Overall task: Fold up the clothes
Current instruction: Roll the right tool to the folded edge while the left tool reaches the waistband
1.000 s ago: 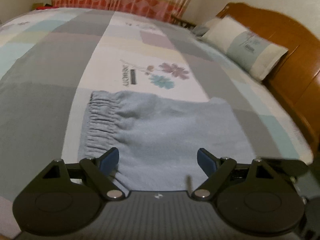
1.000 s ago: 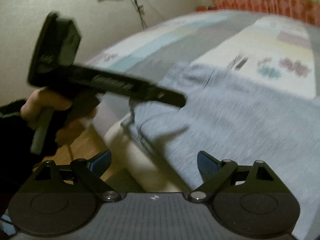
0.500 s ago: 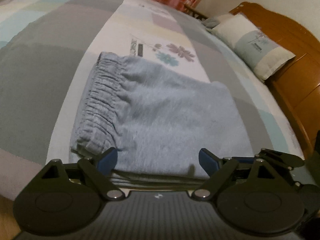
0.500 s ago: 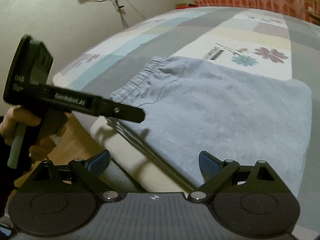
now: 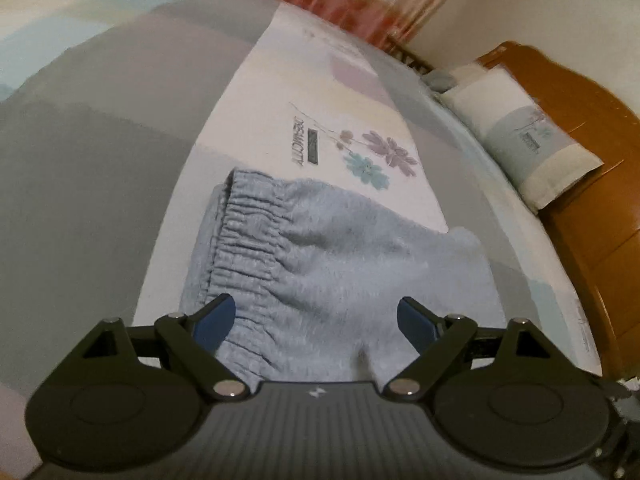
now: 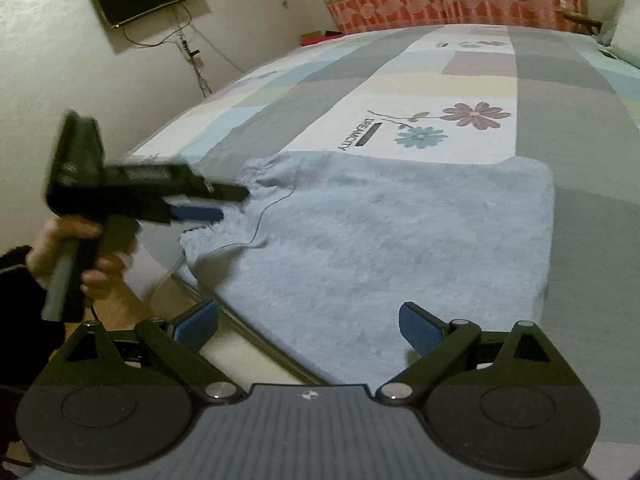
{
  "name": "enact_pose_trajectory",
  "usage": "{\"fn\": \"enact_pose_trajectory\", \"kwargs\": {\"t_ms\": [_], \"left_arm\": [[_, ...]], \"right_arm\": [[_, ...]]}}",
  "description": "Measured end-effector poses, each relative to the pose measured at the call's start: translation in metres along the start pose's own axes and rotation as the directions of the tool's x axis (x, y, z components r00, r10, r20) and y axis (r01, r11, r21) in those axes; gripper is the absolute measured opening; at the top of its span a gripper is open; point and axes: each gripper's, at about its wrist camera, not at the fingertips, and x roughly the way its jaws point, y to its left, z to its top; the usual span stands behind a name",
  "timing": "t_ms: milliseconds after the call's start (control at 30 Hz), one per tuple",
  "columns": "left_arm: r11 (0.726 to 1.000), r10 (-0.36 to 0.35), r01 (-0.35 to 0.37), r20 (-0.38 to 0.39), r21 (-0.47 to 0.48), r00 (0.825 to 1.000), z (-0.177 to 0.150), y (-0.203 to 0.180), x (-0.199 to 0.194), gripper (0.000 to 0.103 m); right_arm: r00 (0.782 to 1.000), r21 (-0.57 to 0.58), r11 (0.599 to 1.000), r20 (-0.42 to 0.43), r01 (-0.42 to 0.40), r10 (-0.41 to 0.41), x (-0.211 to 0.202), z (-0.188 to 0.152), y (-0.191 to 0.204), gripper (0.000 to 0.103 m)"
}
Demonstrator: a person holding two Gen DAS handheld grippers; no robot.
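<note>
Trousers (image 5: 340, 264) lie folded flat on the bed (image 5: 100, 184), waistband (image 5: 248, 240) just ahead of the left gripper (image 5: 316, 316), presumably so both tools can catch the near edge for another fold. Both the left and the right gripper (image 6: 308, 320) are spread wide and grasp nothing, cloth lying under the fingers (image 6: 420, 328).

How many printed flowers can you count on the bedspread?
2. A purple flower lies on the white panel just beyond the folded blue garment; a teal flower sits beside it, nearer the garment. Others may be hidden elsewhere.
</note>
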Motion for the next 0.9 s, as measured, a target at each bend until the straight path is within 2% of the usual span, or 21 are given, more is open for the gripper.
{"fn": "enact_pose_trajectory", "kwargs": {"t_ms": [167, 300, 433, 600, 700, 900], "left_arm": [[1.0, -0.012, 0.012, 0.034, -0.007, 0.999, 0.005, 0.008, -0.03, 0.089], [0.998, -0.006, 0.006, -0.006, -0.066, 1.0, 0.008, 0.034, -0.032, 0.089], [0.984, -0.063, 0.05, -0.066, -0.173, 0.996, 0.009, 0.064, -0.02, 0.089], [0.956, -0.13, 0.089, -0.135, -0.279, 0.982, 0.005, 0.084, 0.001, 0.089], [0.95, -0.165, 0.119, -0.141, -0.289, 0.976, 0.007, 0.088, 0.009, 0.089], [0.937, -0.222, 0.167, -0.156, -0.308, 0.962, 0.016, 0.091, 0.023, 0.09]], "right_arm": [[0.999, 0.046, 0.998, 0.017, 0.03, -0.03, -0.012, 0.005, -0.022, 0.102], [1.0, 0.192, 0.981, 0.028, 0.007, -0.012, -0.021, 0.012, -0.059, 0.103], [0.999, 0.354, 0.934, 0.035, -0.041, 0.03, -0.023, 0.012, -0.104, 0.103], [0.996, 0.546, 0.833, 0.033, -0.089, 0.085, -0.011, 0.002, -0.147, 0.103], [0.992, 0.597, 0.793, 0.032, -0.119, 0.124, -0.002, -0.003, -0.159, 0.103], [0.984, 0.625, 0.765, 0.039, -0.158, 0.172, 0.012, -0.004, -0.168, 0.103]]}}
